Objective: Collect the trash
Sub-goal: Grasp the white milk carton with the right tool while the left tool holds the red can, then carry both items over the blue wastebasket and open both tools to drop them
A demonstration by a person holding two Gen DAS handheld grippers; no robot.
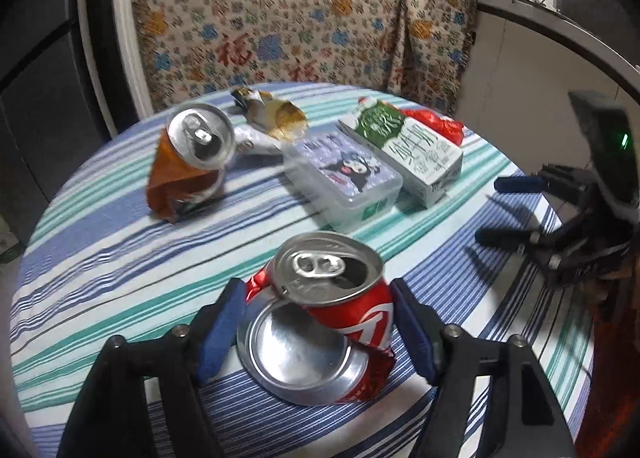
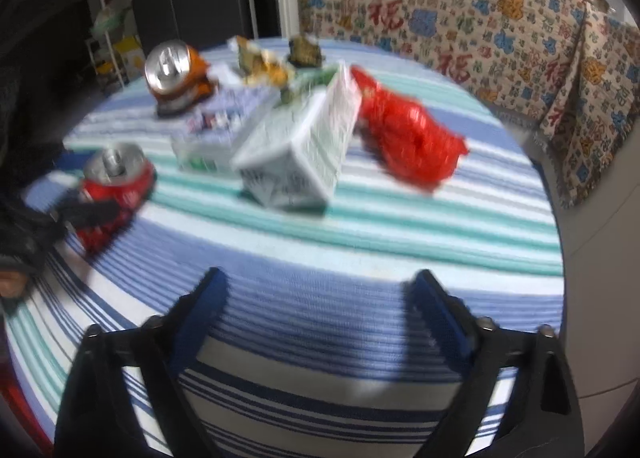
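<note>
A crushed red cola can [image 1: 320, 318] sits between the pads of my left gripper [image 1: 318, 310], which is closed around it, near the front of the striped table. It also shows in the right wrist view [image 2: 114, 190]. A crushed orange can [image 1: 188, 166] stands at the far left. A crumpled snack wrapper [image 1: 276, 118], a green-and-white milk carton [image 1: 416, 154] and a red wrapper [image 1: 440, 124] lie further back. My right gripper [image 2: 320, 310] is open and empty over the table's front; it shows at the right in the left wrist view [image 1: 512, 210].
A clear plastic box [image 1: 344, 178] with a cartoon lid lies in the table's middle. The round table [image 1: 100, 258] has a blue, teal and white striped cloth. A patterned cloth [image 1: 300, 26] hangs behind it. A counter [image 1: 540, 38] curves at the right.
</note>
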